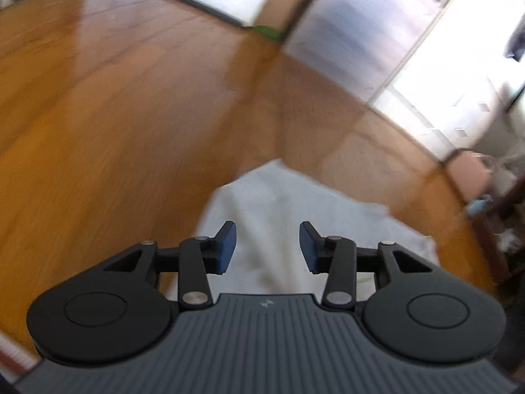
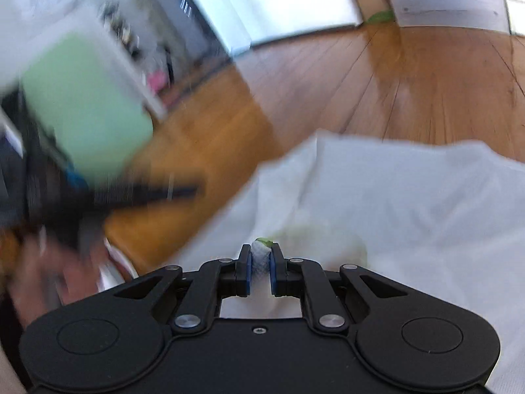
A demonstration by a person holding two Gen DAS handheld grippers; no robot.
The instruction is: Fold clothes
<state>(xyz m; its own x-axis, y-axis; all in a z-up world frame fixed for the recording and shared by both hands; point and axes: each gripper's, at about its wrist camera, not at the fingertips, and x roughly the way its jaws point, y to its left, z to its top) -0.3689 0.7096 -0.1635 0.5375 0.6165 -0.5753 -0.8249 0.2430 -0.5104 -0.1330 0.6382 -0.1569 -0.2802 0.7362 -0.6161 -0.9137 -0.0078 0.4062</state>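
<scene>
A: Where did the left wrist view look from?
B: From behind the left gripper (image 1: 267, 246), angled down across the floor (image 1: 115, 115), close above the white cloth (image 1: 282, 197).
A: And the right wrist view?
B: From behind the right gripper (image 2: 261, 264), lower and nearer the cloth (image 2: 410, 197), facing a far wall.
A: What did they share?
B: The cloth, the floor (image 2: 426, 82), and a green scrap (image 1: 267, 31) by the wall (image 2: 380, 17)
</scene>
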